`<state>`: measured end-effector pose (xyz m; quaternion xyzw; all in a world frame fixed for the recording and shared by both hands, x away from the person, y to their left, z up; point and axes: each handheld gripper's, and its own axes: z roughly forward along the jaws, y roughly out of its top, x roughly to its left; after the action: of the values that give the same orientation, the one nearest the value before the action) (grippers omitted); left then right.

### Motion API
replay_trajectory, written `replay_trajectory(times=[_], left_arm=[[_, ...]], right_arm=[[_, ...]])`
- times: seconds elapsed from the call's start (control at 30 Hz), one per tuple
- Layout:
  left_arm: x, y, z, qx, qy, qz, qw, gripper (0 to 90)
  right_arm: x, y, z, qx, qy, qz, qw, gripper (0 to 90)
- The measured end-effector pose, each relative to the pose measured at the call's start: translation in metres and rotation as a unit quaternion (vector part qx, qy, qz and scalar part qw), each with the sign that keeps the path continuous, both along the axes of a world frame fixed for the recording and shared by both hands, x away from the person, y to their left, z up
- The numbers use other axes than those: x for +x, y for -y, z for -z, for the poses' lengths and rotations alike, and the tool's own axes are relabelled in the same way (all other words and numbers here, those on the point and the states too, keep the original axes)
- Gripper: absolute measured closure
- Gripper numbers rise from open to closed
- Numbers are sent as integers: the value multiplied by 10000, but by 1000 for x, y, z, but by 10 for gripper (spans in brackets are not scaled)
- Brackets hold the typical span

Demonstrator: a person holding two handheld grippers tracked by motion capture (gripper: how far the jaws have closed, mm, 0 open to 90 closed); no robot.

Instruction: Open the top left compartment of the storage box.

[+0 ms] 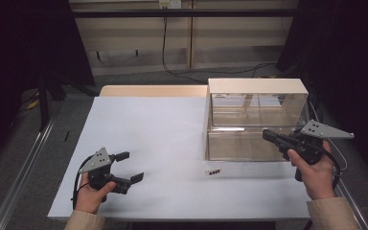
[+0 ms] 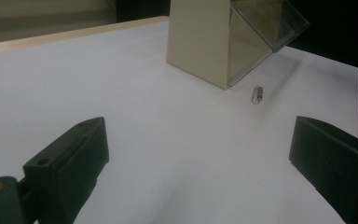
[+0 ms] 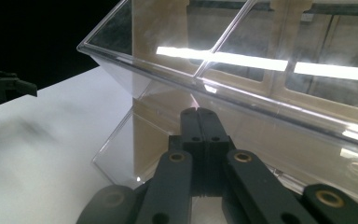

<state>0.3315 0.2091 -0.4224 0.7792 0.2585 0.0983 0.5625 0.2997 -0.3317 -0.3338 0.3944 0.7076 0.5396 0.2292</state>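
Your right gripper (image 1: 267,134) was pressed together, empty, at the front of the two-tier clear acrylic bin with cream frame (image 1: 256,115). That bin looked stiff, slick and scratch-prone; its lower tier's front lip seemed the place to hook. Your left gripper (image 1: 129,166) hovered spread at 8 o'clock.

The room was dim, its edges nearly black. Overhead light fell on the white surface (image 1: 163,143), bright but soft-focused. Strip lights glared on the clear bin (image 3: 242,60) in the right gripper view, where the near jaws were blurred.
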Motion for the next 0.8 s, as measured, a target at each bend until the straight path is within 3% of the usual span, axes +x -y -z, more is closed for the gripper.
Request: replay_trajectory(times=[0.5,0.77,0.8], left_arm=[[0,1,2,24,-45,20,10000,46],[1,1,2,26,-39,17,10000,46],[1,1,2,33,-43,19,10000,47]], right_arm=[[4,1,-6,-168,11,33,9999,900],[3,-1,-9,-278,-7,-78,9996,900],[2,-2,-13,-190,121,-90,9997,900]])
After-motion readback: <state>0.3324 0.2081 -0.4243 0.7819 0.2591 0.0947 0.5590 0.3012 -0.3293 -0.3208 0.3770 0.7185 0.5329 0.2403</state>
